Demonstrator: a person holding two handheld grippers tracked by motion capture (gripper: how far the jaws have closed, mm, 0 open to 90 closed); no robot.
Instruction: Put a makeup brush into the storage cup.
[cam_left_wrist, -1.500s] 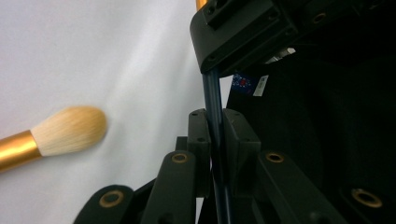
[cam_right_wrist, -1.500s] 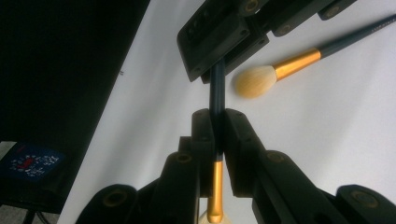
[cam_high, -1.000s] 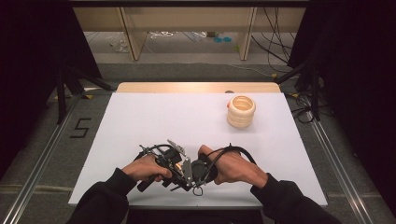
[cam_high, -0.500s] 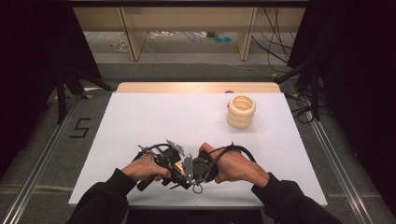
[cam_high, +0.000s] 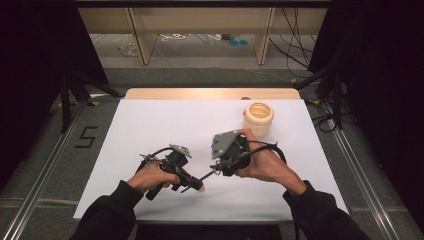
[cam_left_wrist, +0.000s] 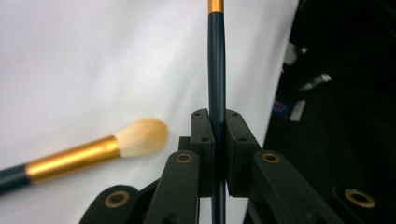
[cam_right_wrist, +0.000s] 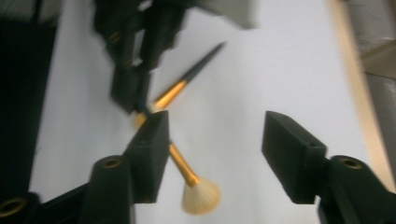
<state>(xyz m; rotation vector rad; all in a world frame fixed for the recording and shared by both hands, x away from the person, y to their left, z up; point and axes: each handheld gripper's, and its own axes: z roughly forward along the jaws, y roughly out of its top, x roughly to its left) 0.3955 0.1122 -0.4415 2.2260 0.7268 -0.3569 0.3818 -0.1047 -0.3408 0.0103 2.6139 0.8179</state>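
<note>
A dark-handled makeup brush (cam_left_wrist: 216, 84) with a gold band is clamped between the closed jaws of the left gripper (cam_high: 192, 184), near the front middle of the white table (cam_high: 150, 125). A second brush (cam_left_wrist: 93, 151), with a gold ferrule and pale bristles, lies on the table just beside it. In the high view a pale tip shows at the left gripper's nose, and a thin dark handle slants up to the right towards the right gripper (cam_high: 218, 165).

The right gripper's jaws have just been opening; its own view shows them apart, with nothing pressed between them and bare table in the gap. That view also shows the left gripper (cam_right_wrist: 133, 93) farther off with both brushes crossing below it, one fanning out pale bristles (cam_right_wrist: 201, 196).

A cream ribbed jar (cam_high: 258, 119) stands at the far right, well apart from the brushes. The table's left and far-middle areas are open white surface. The left gripper view shows the table's edge close by, with dark floor beyond.
</note>
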